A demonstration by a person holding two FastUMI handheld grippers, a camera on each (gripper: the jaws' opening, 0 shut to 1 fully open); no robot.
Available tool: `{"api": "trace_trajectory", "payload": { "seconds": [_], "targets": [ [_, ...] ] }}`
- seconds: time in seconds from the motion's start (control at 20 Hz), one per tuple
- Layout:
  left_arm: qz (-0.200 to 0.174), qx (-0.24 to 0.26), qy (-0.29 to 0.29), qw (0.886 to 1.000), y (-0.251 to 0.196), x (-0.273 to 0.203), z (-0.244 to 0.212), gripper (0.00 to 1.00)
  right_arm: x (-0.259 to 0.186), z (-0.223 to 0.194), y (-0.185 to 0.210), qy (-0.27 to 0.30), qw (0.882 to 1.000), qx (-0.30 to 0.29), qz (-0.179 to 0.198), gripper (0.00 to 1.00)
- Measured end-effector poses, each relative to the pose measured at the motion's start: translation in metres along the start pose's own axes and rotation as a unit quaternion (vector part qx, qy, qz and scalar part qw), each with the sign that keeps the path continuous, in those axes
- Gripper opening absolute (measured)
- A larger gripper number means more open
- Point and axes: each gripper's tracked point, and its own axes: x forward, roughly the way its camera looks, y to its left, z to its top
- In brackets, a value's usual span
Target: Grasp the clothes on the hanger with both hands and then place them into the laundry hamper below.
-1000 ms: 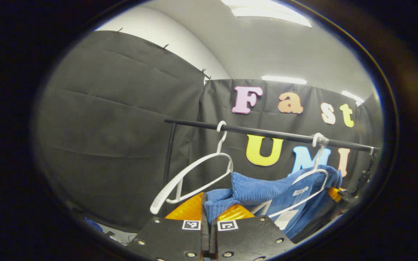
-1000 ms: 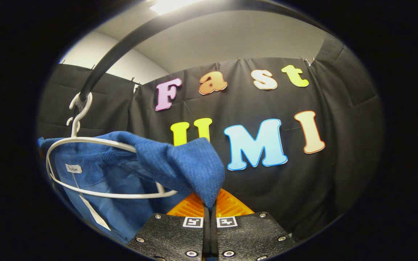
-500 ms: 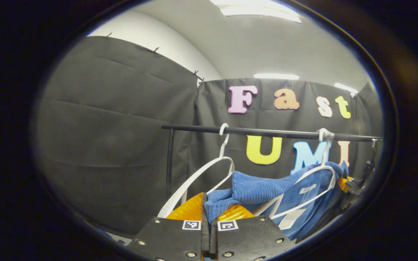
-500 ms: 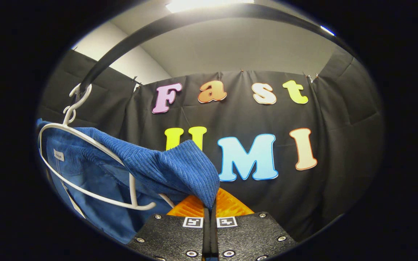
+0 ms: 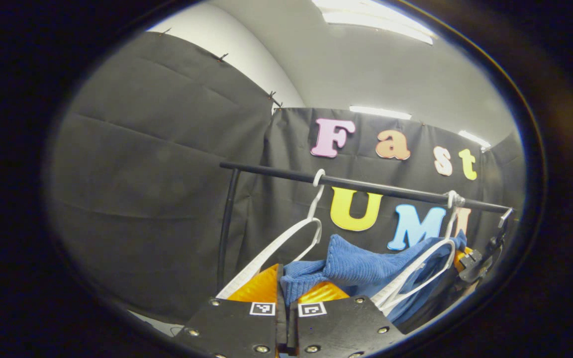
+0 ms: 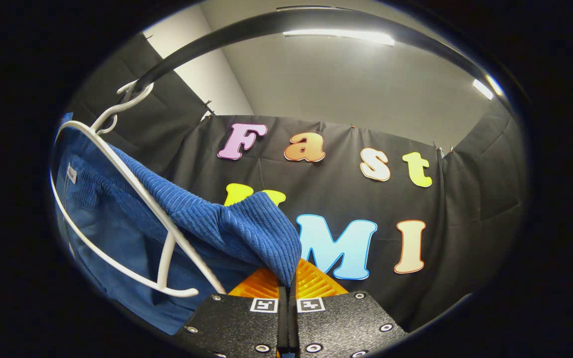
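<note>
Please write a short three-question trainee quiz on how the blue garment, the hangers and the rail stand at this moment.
1. True or false: both grippers are shut on the blue garment.
2. How many white hangers hook on the black rail?
3. Pick one: the left hanger is (a) bare, (b) carrying the garment.

Key: 1 true, the left gripper and right gripper each pinch a fold. 2 two. 3 a; the garment hangs on the right hanger.

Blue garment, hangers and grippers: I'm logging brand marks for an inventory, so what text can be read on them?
On the blue garment: a small white label, too small to read.
On the white hanger: no text visible.
On the left gripper and the right gripper: black-and-white square markers, patterns only, no words.
</note>
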Motion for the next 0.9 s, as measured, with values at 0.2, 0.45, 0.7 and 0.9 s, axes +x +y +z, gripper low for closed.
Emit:
{"api": "trace_trajectory", "payload": {
  "seconds": [0.2, 0.45, 0.7, 0.9],
  "targets": [
    [-0.009, 0.008, 0.016, 1.0, 0.003, -0.002, -0.015, 0.01, 0.001, -0.01, 0.002, 0.006, 1.0, -0.003, 0.001, 0.0],
    [-0.016, 0.019, 0.037, 0.999, -0.001, -0.003, -0.033, 0.01, -0.009, -0.028, 0.001, 0.029, 1.0, -0.006, 0.003, 0.0],
    [-0.013, 0.026, 0.062, 0.998, -0.012, 0.002, -0.061, 0.02, -0.018, -0.052, 0.001, 0.058, 0.998, -0.009, 0.004, 0.0],
    [-0.004, 0.016, 0.074, 0.997, -0.01, -0.015, -0.077, 0.01, -0.027, -0.062, 0.001, 0.071, 0.997, -0.003, 0.006, 0.0]
  ]
}}
